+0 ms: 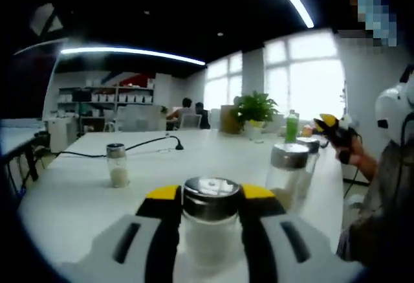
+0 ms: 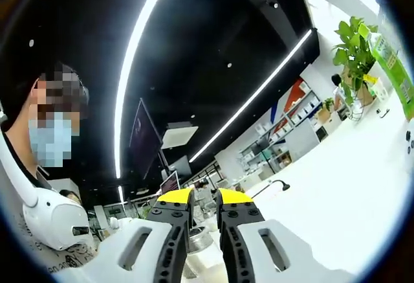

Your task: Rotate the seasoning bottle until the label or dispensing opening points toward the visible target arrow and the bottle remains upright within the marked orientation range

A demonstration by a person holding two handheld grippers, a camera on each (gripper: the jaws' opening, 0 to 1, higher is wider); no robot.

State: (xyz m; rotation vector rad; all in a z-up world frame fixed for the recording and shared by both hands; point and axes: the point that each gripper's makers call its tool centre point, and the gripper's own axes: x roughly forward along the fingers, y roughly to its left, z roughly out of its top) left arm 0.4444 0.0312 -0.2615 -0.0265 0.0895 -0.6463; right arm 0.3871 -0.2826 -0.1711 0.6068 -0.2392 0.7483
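We have the seasoning bottle [image 1: 211, 221] clamped between the jaws of our left gripper [image 1: 210, 195], upright, at the near edge of the white table [image 1: 77, 199]. Our right gripper [image 2: 196, 200] is tilted up toward the ceiling, its jaws close together with a narrow gap; we cannot tell whether they pinch anything. No target arrow is visible, so we risk turning past the range. A loose hold on smooth glass could let the bottle slip or tip, and the two bottles [image 1: 289, 166] to the right stand near enough to knock.

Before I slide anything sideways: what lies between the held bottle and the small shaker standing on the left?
Bare white table, seen in the left gripper view, separates the held bottle from the small shaker.
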